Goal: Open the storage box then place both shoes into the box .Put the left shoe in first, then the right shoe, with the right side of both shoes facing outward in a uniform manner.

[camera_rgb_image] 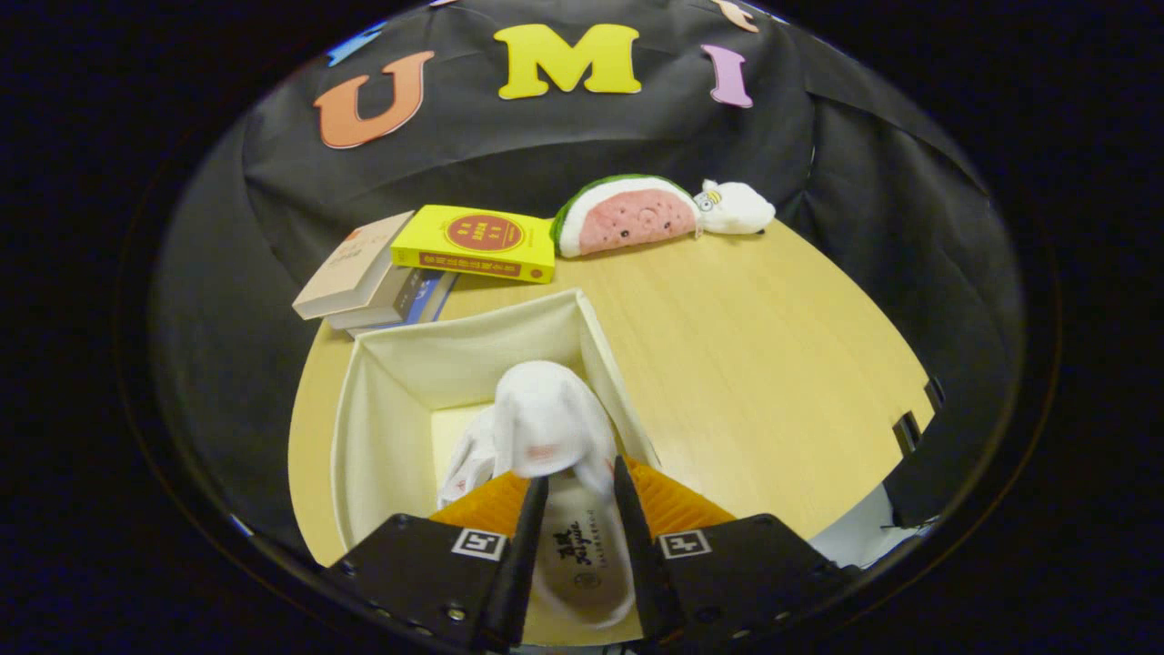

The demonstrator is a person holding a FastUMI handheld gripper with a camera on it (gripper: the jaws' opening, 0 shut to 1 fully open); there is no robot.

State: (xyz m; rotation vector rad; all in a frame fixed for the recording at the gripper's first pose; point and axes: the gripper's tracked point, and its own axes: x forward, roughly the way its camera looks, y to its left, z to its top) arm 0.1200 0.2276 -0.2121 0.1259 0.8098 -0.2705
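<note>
Box (382, 364) open; one shoe (468, 459) inside. Tongs (580, 487) clamped on second shoe (550, 423), over box, not yet released.

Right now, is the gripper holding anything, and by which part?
Yes. The gripper is shut on a white shoe, both fingers pinching the sides of its opening. It hangs over the open storage box, where another shoe lies.
</note>
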